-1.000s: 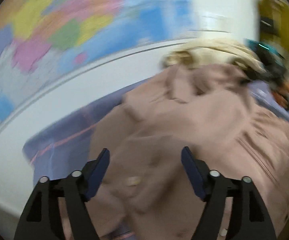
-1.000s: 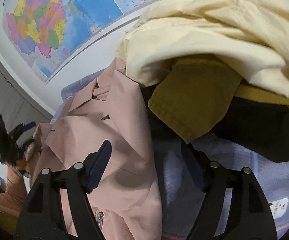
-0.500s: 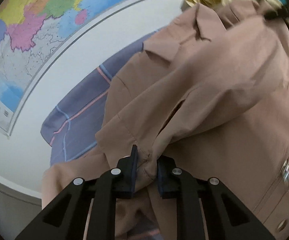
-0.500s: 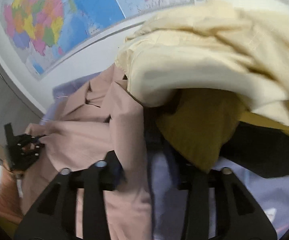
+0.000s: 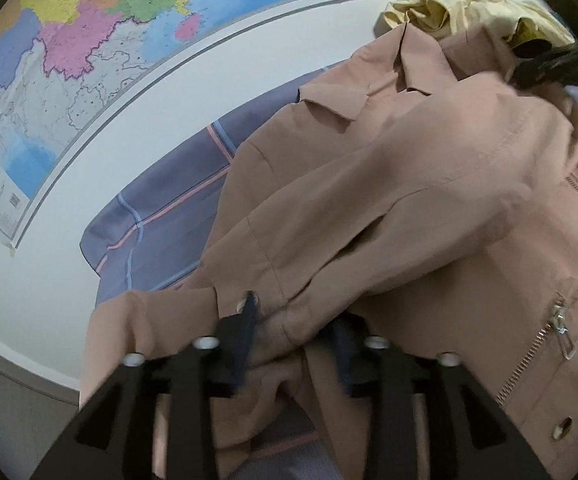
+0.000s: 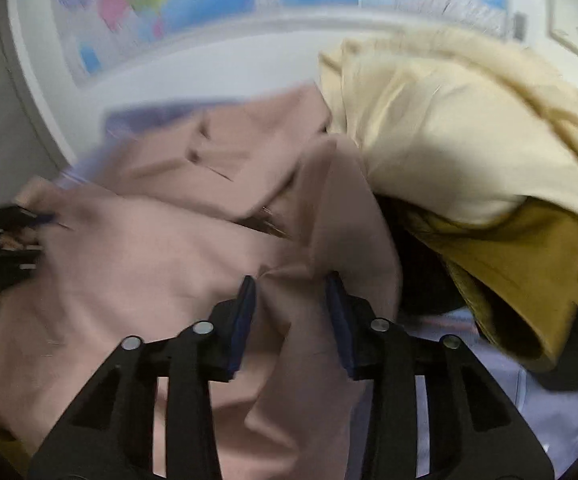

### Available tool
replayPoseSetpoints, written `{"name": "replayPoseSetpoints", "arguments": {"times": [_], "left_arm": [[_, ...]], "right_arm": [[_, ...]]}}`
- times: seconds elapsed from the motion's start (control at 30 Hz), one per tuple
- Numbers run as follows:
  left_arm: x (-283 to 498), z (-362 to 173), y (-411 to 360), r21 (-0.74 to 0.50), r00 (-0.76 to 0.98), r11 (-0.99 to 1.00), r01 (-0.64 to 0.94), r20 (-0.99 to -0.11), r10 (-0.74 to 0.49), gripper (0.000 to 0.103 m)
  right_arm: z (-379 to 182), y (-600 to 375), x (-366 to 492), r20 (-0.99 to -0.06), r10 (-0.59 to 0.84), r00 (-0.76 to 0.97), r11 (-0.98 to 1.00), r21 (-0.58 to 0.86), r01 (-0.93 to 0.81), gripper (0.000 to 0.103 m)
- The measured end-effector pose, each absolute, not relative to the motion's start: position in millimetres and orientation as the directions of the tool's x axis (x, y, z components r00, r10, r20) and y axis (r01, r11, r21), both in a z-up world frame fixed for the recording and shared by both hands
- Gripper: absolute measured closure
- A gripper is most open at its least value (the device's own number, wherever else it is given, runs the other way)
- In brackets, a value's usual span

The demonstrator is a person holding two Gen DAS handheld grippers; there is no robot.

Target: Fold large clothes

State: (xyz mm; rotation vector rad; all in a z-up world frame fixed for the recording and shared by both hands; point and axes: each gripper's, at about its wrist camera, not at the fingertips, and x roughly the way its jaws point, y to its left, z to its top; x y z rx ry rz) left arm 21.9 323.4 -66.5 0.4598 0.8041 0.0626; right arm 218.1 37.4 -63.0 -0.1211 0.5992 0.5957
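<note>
The left tongs (image 5: 293, 334) have a bunched fold of the pink jacket (image 5: 409, 200) between their blue pads, down at the sleeve end where a cuff button shows; the jaws are opening, and the cloth looks loosely cradled rather than pinched, so I cannot say the pads press on it. The right tongs (image 6: 291, 312) are closing around a ridge of the same jacket (image 6: 161, 264), the fabric rising up between the pads; the frame is blurred, and it is not clear that the pads squeeze it yet.

Outward from the left tongs, the jacket runs away up and to the right across a purple checked sheet (image 5: 161, 224), its collar at the far end near the wall and its zip along the right side. The long axis therefore lies roughly along the line these tongs point. A coloured map (image 5: 101, 28) hangs on the wall behind.

Outward from the right tongs, the jacket spreads to the left, where the other tongs show dark and blurred at the frame's edge. To the right, touching the jacket's edge, sits a heap of other clothes: a cream garment (image 6: 449, 140) on top, a mustard one (image 6: 509, 264) below it.

My judgement: the two tongs sit at opposite sides of the jacket, left at the sleeve, right at the edge beside the heap. The coming fold hinges on drawing that right edge clear of the heap.
</note>
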Motion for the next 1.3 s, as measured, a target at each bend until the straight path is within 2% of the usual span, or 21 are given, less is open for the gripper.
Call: {"name": "replayPoseSetpoints", "arguments": {"times": [0.07, 0.1, 0.13, 0.17, 0.2, 0.33, 0.4, 0.5, 0.6, 0.77, 0.87, 0.9, 0.97, 1.0, 1.03, 1.07, 1.13, 1.3], "left_arm": [[12.5, -62.5, 324.6, 0.407, 0.713, 0.906, 0.12, -0.67, 0.207, 0.057], [7.0, -59.2, 326.9, 0.391, 0.717, 0.913, 0.119, -0.67, 0.194, 0.057], [4.7, -57.2, 328.9, 0.378, 0.72, 0.918, 0.118, -0.67, 0.183, 0.053], [0.5, -52.7, 332.7, 0.35, 0.726, 0.93, 0.115, -0.668, 0.162, 0.047], [-2.8, -48.5, 335.7, 0.332, 0.736, 0.937, 0.111, -0.661, 0.147, 0.045], [-12.4, -29.8, 344.1, 0.271, 0.779, 0.958, 0.088, -0.618, 0.104, 0.041], [-17.4, -21.6, 349.7, 0.251, 0.802, 0.967, 0.048, -0.587, 0.113, 0.034], [-28.5, -13.2, 363.0, 0.228, 0.812, 0.972, -0.047, -0.558, 0.17, 0.031], [-46.9, -8.5, 385.0, 0.216, 0.801, 0.966, -0.143, -0.548, 0.241, 0.028], [-78.4, -20.5, 422.6, 0.251, 0.722, 0.929, -0.271, -0.586, 0.369, 0.02], [-83.3, -43.6, 444.1, 0.265, 0.638, 0.916, -0.301, -0.658, 0.4, 0.021], [-82.5, -48.4, 447.5, 0.258, 0.625, 0.919, -0.298, -0.675, 0.392, 0.023], [-78.9, -60.0, 453.6, 0.249, 0.599, 0.928, -0.276, -0.711, 0.369, 0.046], [-77.5, -61.8, 455.5, 0.235, 0.597, 0.933, -0.271, -0.72, 0.355, 0.053], [-76.5, -61.5, 457.2, 0.21, 0.6, 0.941, -0.264, -0.728, 0.331, 0.069], [-76.0, -57.8, 459.4, 0.187, 0.607, 0.947, -0.263, -0.731, 0.313, 0.077], [-75.5, -48.2, 462.3, 0.164, 0.622, 0.951, -0.261, -0.725, 0.296, 0.084], [-81.2, -27.0, 445.9, 0.15, 0.67, 0.965, -0.217, -0.696, 0.259, 0.087]], "right_arm": [[-66.3, 38.1, 228.5, -0.575, 0.469, 0.67, 0.844, 0.068, -0.532, 0.063], [-64.5, 31.3, 230.1, -0.566, 0.491, 0.662, 0.843, 0.119, -0.524, 0.058], [-61.6, 23.5, 228.7, -0.549, 0.521, 0.653, 0.835, 0.169, -0.524, 0.054], [-55.9, 13.2, 222.1, -0.515, 0.543, 0.663, 0.828, 0.197, -0.526, 0.047], [-50.8, 6.1, 214.4, -0.49, 0.55, 0.677, 0.826, 0.197, -0.529, 0.041], [-38.1, -0.9, 182.3, -0.448, 0.582, 0.679, 0.803, 0.186, -0.566, 0.041], [-34.5, 11.1, 164.0, -0.441, 0.602, 0.666, 0.778, 0.137, -0.613, 0.041], [-39.7, 34.8, 152.3, -0.472, 0.63, 0.617, 0.736, 0.108, -0.669, 0.036], [-51.6, 60.8, 151.6, -0.518, 0.661, 0.544, 0.687, 0.126, -0.715, 0.036], [-58.7, 103.7, 136.7, -0.549, 0.721, 0.423, 0.577, 0.139, -0.805, 0.032], [-57.8, 131.9, 121.3, -0.557, 0.766, 0.322, 0.478, 0.157, -0.864, 0.029], [-57.5, 140.5, 114.5, -0.561, 0.775, 0.291, 0.446, 0.16, -0.88, 0.029], [-56.7, 163.8, 100.7, -0.564, 0.796, 0.22, 0.369, 0.163, -0.915, 0.029], [-56.4, 176.4, 93.9, -0.567, 0.801, 0.191, 0.334, 0.16, -0.929, 0.029], [-56.0, 187.0, 86.9, -0.569, 0.806, 0.164, 0.302, 0.157, -0.94, 0.029], [-55.6, 202.5, 76.7, -0.575, 0.809, 0.123, 0.254, 0.154, -0.955, 0.029], [-55.8, 226.1, 58.4, -0.586, 0.806, 0.083, 0.189, 0.122, -0.974, 0.029], [-73.3, 301.6, -1.8, -0.651, 0.759, -0.012, 0.004, 0.022, -1.0, 0.029]]}}
